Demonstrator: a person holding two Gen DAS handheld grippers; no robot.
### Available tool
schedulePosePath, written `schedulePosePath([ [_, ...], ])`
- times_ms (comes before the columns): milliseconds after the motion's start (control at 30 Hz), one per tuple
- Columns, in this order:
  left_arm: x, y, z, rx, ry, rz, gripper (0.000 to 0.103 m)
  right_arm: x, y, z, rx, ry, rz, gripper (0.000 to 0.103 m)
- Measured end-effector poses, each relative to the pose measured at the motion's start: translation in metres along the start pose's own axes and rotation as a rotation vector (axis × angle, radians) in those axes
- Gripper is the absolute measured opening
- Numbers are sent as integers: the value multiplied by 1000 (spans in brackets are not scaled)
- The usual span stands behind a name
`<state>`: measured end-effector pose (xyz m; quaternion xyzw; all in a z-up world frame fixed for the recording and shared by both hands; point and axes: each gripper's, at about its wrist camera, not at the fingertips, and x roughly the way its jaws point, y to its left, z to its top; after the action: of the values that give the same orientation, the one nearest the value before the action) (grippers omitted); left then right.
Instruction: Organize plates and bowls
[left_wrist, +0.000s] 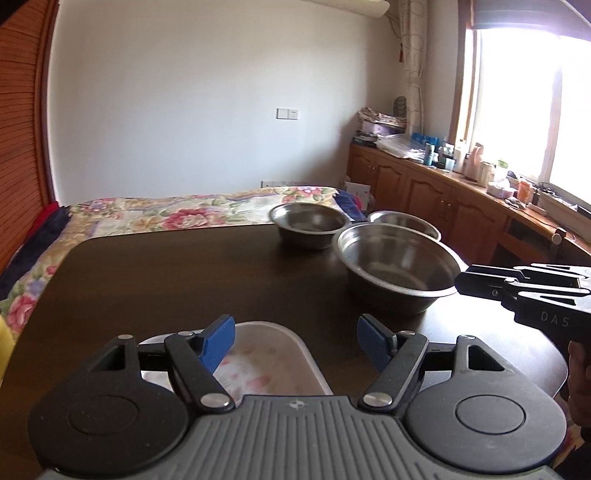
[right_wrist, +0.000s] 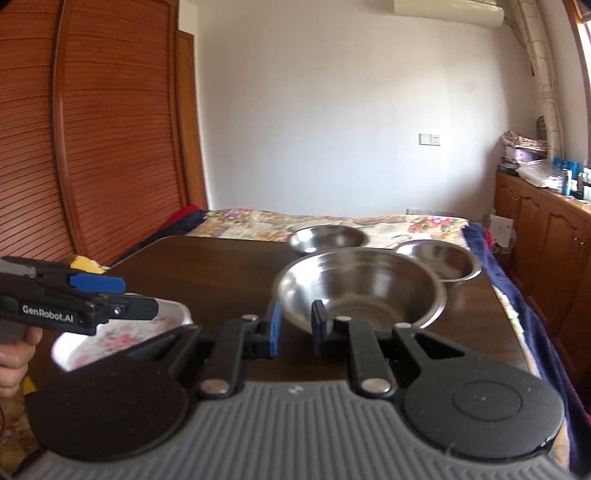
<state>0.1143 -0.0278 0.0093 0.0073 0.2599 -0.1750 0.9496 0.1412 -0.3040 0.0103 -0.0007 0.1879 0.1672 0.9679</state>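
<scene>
Three steel bowls stand on the dark table (left_wrist: 177, 280): a large bowl (left_wrist: 397, 264) (right_wrist: 360, 291) in front, a small bowl (left_wrist: 308, 221) (right_wrist: 328, 238) behind it on the left, and another small bowl (left_wrist: 406, 219) (right_wrist: 441, 260) behind on the right. A white floral plate (left_wrist: 273, 363) (right_wrist: 118, 338) lies at the near edge. My left gripper (left_wrist: 295, 343) (right_wrist: 140, 297) hovers open over the plate and holds nothing. My right gripper (right_wrist: 295, 328) (left_wrist: 461, 286) is at the large bowl's near rim. Its jaws stand a narrow gap apart, and contact with the rim is unclear.
A bed with a floral cover (left_wrist: 166, 214) lies just beyond the table's far edge. Wooden cabinets (left_wrist: 436, 199) with a cluttered top run along the right under the window. A slatted wardrobe (right_wrist: 110, 129) stands on the left. A hand (right_wrist: 14, 358) holds the left gripper.
</scene>
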Motion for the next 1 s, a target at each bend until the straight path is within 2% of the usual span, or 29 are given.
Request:
schedulePosePath([
  [233,25,-22,16,28,14,-13,78,13,-29,-1,35,-4,-33,23],
  [300,32,-27,19,34,19,-16,79,16,-35,-2,43,-10,-42,29],
  [467,48,-37,26,39,31,-29,82,22,-50,-2,40,-17,-63,33],
  [600,60,-44,29,42,36,-31,91,28,-60,-1,32,-20,-73,52],
  [733,71,-47,32,32,46,-35,91,34,-69,0,42,-22,-83,69],
  [800,75,-48,34,31,48,-33,92,39,-73,2,49,-23,-83,87],
  [833,77,-49,35,32,49,-31,93,41,-75,2,50,-23,-83,91],
  [867,80,-50,36,33,50,-29,93,43,-77,3,51,-25,-83,94],
  [1000,89,-51,40,33,58,-30,94,49,-83,6,53,-15,-79,94],
])
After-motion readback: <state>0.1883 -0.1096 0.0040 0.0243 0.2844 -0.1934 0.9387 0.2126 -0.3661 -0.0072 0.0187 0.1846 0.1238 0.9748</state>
